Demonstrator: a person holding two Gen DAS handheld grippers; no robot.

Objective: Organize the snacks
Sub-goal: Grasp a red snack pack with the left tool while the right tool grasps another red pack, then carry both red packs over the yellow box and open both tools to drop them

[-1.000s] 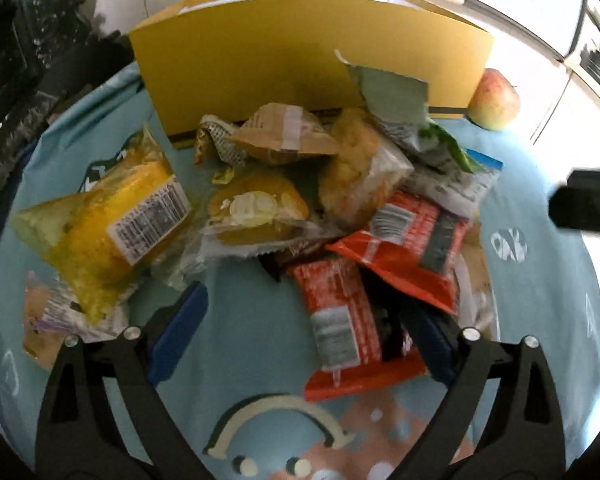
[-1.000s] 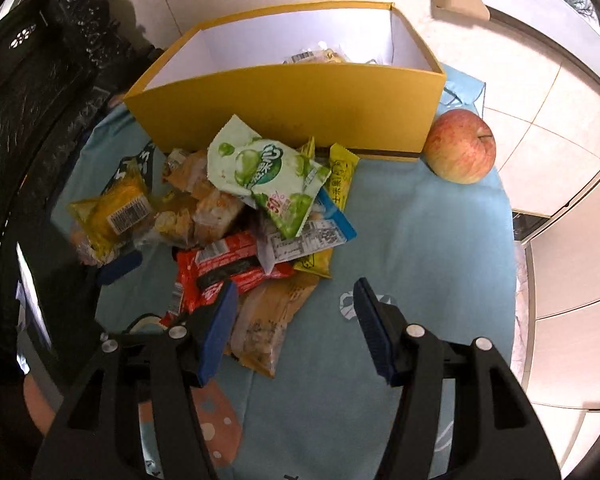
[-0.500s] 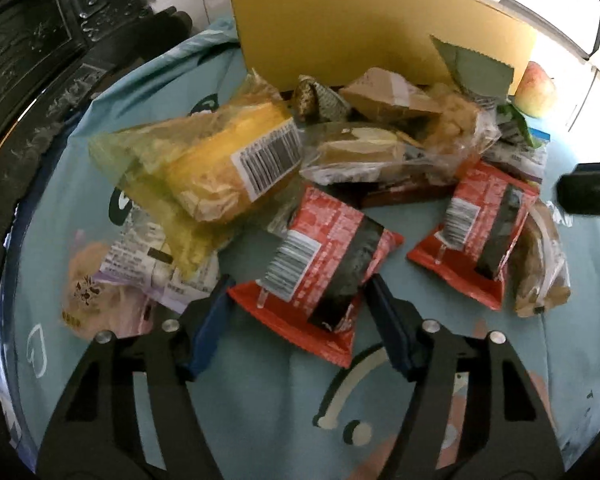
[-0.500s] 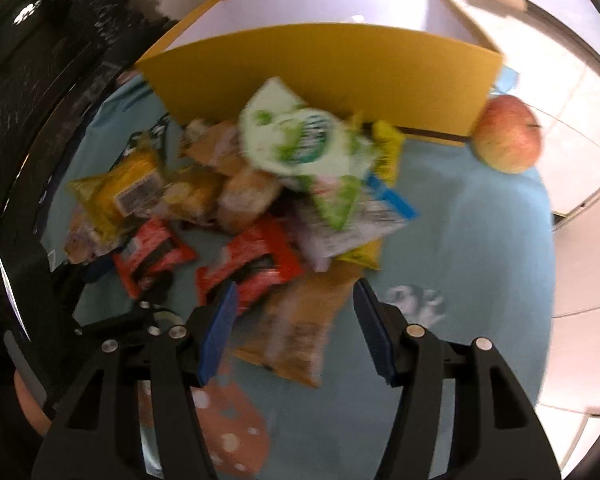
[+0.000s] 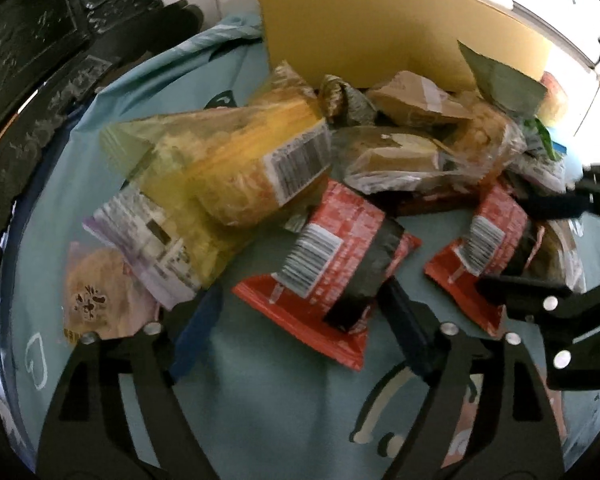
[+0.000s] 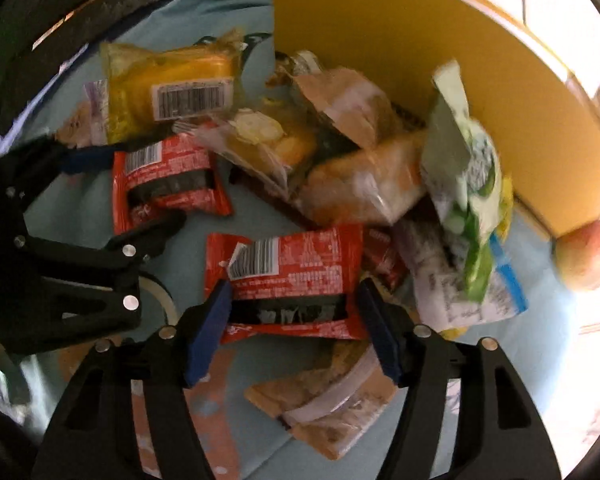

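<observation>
Snack packets lie heaped on a teal cloth in front of a yellow box (image 5: 380, 32) (image 6: 420, 80). My left gripper (image 5: 302, 320) (image 6: 120, 196) straddles one red packet (image 5: 324, 280) (image 6: 164, 176). Its jaws are opening, and the blue pads stand off the wrapper's edges. My right gripper (image 6: 296, 312) (image 5: 540, 244) points steeply down over a second red packet (image 6: 284, 268) (image 5: 480, 248). Its jaws are also opening; the pads sit right at the packet's two sides without squeezing it. Both packets rest flat on the cloth.
A yellow cake packet (image 5: 240, 168) (image 6: 172, 88) and a purple-edged one (image 5: 148, 248) lie left of the pile. A green-white pouch (image 6: 468, 168) leans on the box. An apple (image 6: 584, 256) sits right of the box. Dark carved furniture (image 5: 40, 60) borders the left.
My left gripper slid left, took a red packet between its jaws, narrowed, then widened. My right gripper rolled and dropped onto the second red packet, and now shows in the left view.
</observation>
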